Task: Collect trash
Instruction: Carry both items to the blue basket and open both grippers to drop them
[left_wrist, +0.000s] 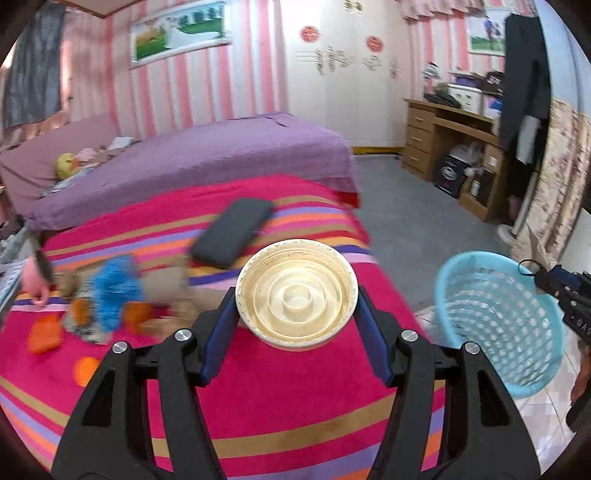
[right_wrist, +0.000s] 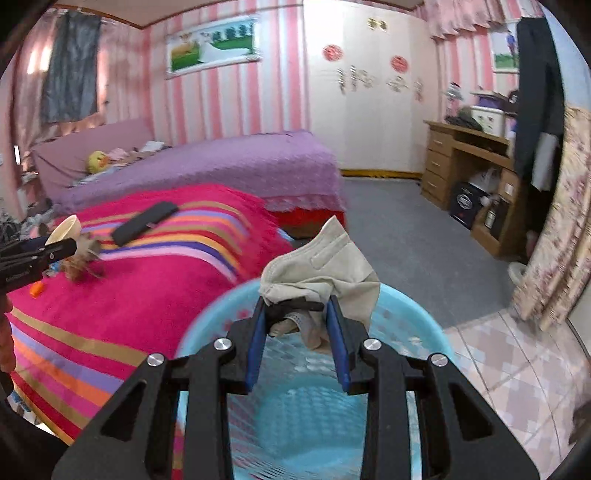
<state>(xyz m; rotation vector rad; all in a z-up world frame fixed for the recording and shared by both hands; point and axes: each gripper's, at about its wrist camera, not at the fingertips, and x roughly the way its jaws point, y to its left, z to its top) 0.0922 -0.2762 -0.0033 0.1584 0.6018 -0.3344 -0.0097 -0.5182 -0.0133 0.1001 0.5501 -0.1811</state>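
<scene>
My left gripper is shut on a cream plastic bowl, held above the pink striped blanket. The bowl also shows in the right wrist view. My right gripper is shut on a crumpled beige cloth with a dark strap, held over the mouth of the light blue mesh basket. The basket shows to the right of the bed in the left wrist view. Loose trash lies on the blanket: a blue fluffy piece, orange scraps and brown bits.
A dark flat case lies on the blanket. A purple bed stands behind. A wooden desk with clutter stands at the right wall. Grey carpet and tiled floor lie to the right.
</scene>
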